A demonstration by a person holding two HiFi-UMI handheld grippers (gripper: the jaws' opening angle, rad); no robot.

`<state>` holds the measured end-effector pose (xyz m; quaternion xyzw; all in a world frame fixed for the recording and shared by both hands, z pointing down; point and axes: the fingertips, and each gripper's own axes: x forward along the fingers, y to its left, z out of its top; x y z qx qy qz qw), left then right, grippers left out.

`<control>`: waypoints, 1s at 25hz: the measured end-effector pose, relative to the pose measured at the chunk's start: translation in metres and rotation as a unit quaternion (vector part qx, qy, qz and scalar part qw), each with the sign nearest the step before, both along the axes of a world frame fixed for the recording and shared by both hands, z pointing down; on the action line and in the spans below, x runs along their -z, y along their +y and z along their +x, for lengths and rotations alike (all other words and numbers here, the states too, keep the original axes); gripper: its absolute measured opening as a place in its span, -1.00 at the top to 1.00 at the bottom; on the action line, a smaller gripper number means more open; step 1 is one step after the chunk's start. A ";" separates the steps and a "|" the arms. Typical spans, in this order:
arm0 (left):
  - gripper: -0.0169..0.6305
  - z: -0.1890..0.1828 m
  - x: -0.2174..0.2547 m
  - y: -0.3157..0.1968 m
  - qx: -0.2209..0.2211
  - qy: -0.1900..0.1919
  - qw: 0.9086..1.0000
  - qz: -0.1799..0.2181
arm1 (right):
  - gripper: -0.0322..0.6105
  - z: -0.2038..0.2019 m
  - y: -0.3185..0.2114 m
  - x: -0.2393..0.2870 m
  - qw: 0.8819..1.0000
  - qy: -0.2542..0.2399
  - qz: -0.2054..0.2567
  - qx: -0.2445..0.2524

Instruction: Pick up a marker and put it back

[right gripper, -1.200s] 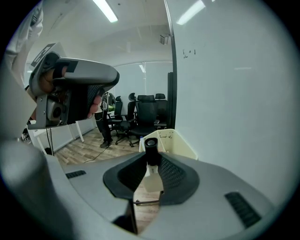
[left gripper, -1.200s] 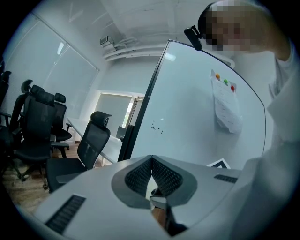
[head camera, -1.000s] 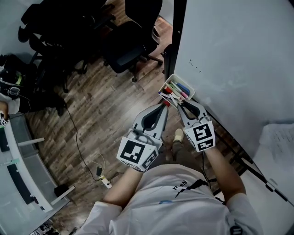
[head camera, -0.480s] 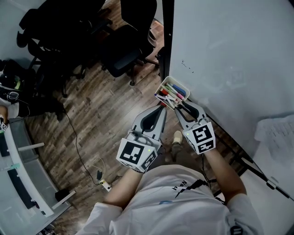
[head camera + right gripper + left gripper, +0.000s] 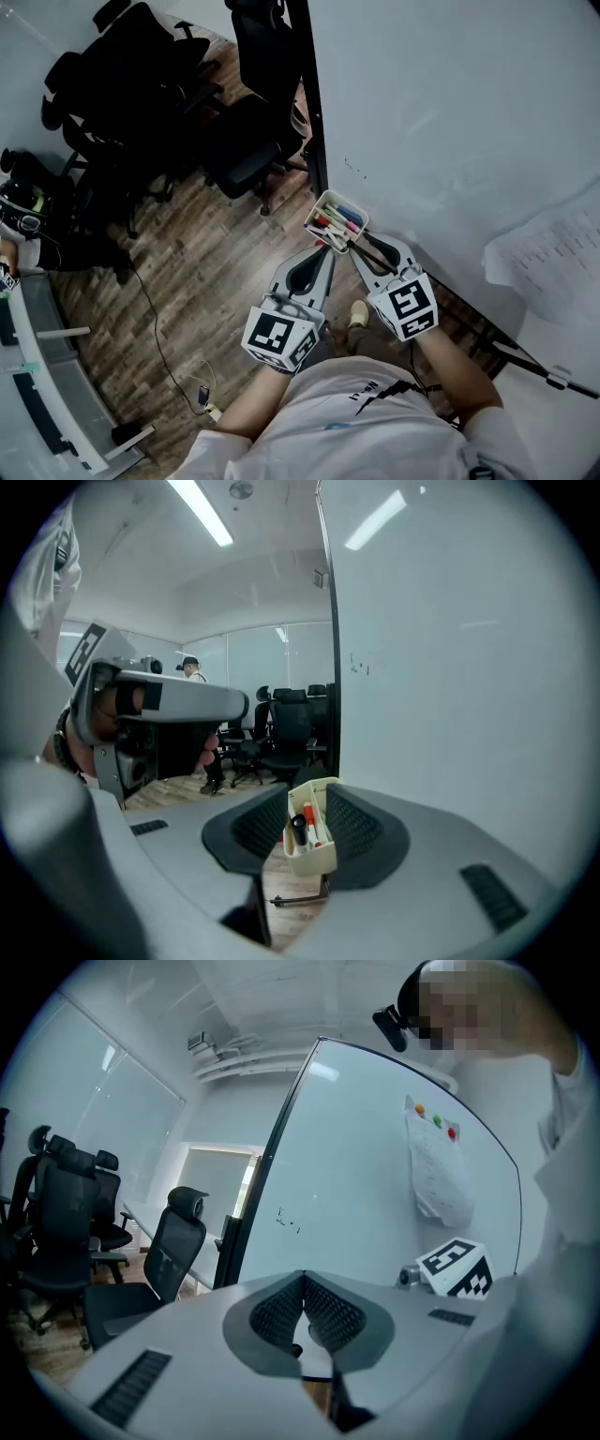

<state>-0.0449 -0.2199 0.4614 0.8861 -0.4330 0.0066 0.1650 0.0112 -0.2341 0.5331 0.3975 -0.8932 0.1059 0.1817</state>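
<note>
A cream marker tray point(image 5: 322, 208) hangs on the whiteboard point(image 5: 450, 122) and holds several coloured markers point(image 5: 339, 223). My left gripper point(image 5: 330, 249) sits just below the tray's near end. Its jaws are shut, and in the left gripper view point(image 5: 305, 1276) nothing shows between them. My right gripper point(image 5: 367, 242) is beside it, right of the tray and close to the board, with its jaws open. In the right gripper view point(image 5: 307, 795) the tray point(image 5: 319, 855) stands in the gap ahead, with a black-capped and a red marker point(image 5: 306, 825) upright in it. Neither gripper holds a marker.
Black office chairs point(image 5: 244, 159) stand on the wooden floor to the left of the board's dark frame point(image 5: 307, 103). A printed sheet point(image 5: 548, 253) is pinned on the board at the right. A glass desk point(image 5: 28, 375) and a cable point(image 5: 164, 328) lie at the far left.
The head view has swung, so the tray and board now sit further left and lower in it. Both grippers stay close under the tray, the left shut and the right open.
</note>
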 end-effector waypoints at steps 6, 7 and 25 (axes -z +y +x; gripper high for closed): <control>0.91 0.006 0.023 0.003 -0.006 -0.001 1.000 0.022 | 0.53 -0.003 0.000 0.055 0.999 -0.046 0.023 0.008; 0.91 0.007 0.028 0.005 -0.008 0.000 1.000 0.025 | 0.53 -0.004 0.001 0.064 0.998 -0.053 0.026 0.010; 0.91 0.001 0.116 0.010 -0.018 0.022 0.996 0.087 | 0.83 -0.019 0.004 0.170 0.989 -0.132 0.065 0.029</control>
